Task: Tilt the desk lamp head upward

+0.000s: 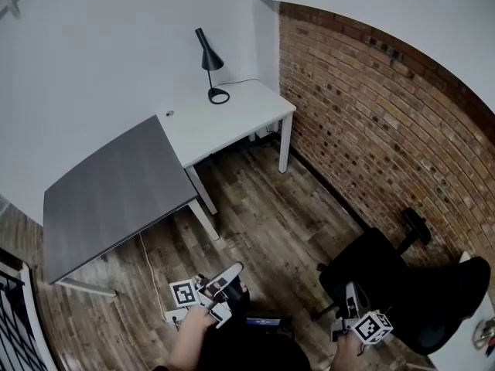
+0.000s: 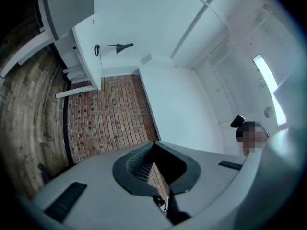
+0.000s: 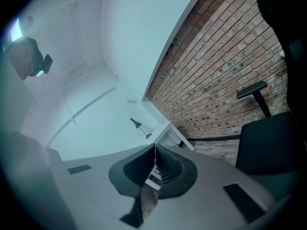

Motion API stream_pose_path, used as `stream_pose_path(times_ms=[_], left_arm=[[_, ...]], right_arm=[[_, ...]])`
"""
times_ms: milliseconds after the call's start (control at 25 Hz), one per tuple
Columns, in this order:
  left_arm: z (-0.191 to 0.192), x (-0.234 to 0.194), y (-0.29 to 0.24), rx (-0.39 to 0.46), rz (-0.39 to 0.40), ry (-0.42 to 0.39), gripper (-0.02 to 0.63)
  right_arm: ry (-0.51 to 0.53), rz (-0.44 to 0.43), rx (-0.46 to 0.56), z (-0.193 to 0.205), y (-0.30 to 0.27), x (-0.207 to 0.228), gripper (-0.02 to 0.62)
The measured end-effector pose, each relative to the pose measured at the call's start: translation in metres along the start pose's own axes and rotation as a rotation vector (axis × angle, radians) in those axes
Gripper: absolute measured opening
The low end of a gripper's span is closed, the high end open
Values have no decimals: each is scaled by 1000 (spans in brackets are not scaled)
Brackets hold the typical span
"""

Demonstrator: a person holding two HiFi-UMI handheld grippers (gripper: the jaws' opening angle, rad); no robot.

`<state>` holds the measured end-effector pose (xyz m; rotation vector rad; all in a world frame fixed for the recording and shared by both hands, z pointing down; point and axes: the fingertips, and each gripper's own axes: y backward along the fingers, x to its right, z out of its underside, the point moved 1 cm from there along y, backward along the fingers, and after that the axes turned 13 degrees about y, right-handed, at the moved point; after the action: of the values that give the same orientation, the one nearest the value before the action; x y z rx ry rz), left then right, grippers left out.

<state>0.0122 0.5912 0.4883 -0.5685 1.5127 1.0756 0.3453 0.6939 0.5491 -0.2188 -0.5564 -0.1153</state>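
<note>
I find the desk lamp [image 1: 210, 64] standing at the far edge of the white surface [image 1: 240, 122], its ring base near the white back wall and close to the brick wall [image 1: 387, 130] on the right. Its black cone head opens downward. A grey surface [image 1: 116, 188] adjoins the white one on the near left. A black office chair [image 1: 402, 284] stands on the wood floor [image 1: 263, 215] at near right. Both tongs are at the near end of the room, well apart from the lamp. The left tongs [image 2: 153, 145] are clenched, tips together, grasping nothing. The right tongs [image 3: 154, 148] are likewise clenched and empty, just beside the chair.
</note>
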Motion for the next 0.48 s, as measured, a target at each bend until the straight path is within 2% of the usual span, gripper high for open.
stream_pose_path(times_ms=[160, 320, 400, 480], left_arm=[[-12, -18, -23, -32, 26, 42, 12], [-45, -28, -50, -30, 63, 69, 12], [-67, -29, -60, -24, 83, 69, 12], [-92, -29, -67, -15, 104, 65, 12]], right_arm=[[-43, 76, 12, -3, 0, 17, 14], [-75, 137, 5, -14, -23, 23, 14], [-61, 103, 6, -23, -49, 10, 14], [-3, 40, 7, -36, -84, -9, 14]])
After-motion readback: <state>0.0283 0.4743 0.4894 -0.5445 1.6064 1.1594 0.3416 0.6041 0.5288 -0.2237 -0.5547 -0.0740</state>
